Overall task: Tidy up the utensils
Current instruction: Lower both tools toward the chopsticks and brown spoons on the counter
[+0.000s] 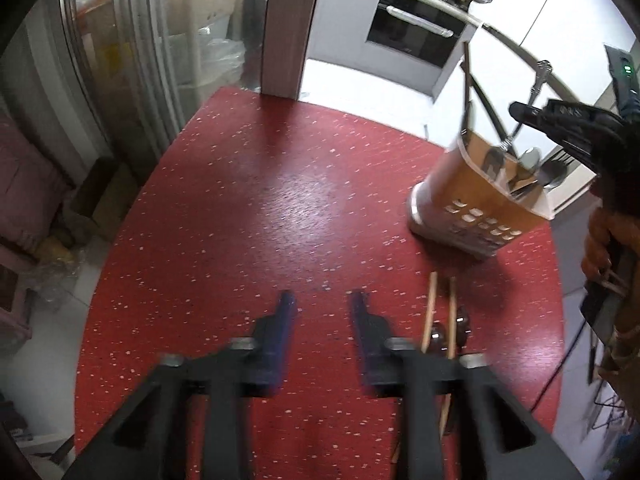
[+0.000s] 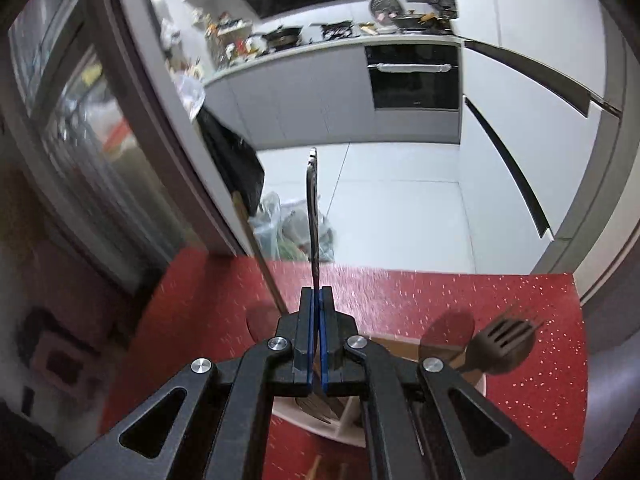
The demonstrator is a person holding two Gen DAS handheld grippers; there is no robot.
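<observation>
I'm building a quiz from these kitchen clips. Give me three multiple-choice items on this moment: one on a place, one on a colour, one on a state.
1. Where do the two wooden-handled spoons lie?
A. on the table, near the utensil holder
B. inside the oven
C. in the left gripper

2. What colour is the table top?
A. white
B. red with pale specks
C. green

3. How does the right gripper stand?
A. wide open, holding nothing
B. shut on a metal utensil handle
C. shut on a cup

Answers:
1 A, they rest on the table, in front of the utensil holder.
2 B, both views show speckled red.
3 B, its pads pinch the metal utensil handle above the holder, while the left gripper is open.
</observation>
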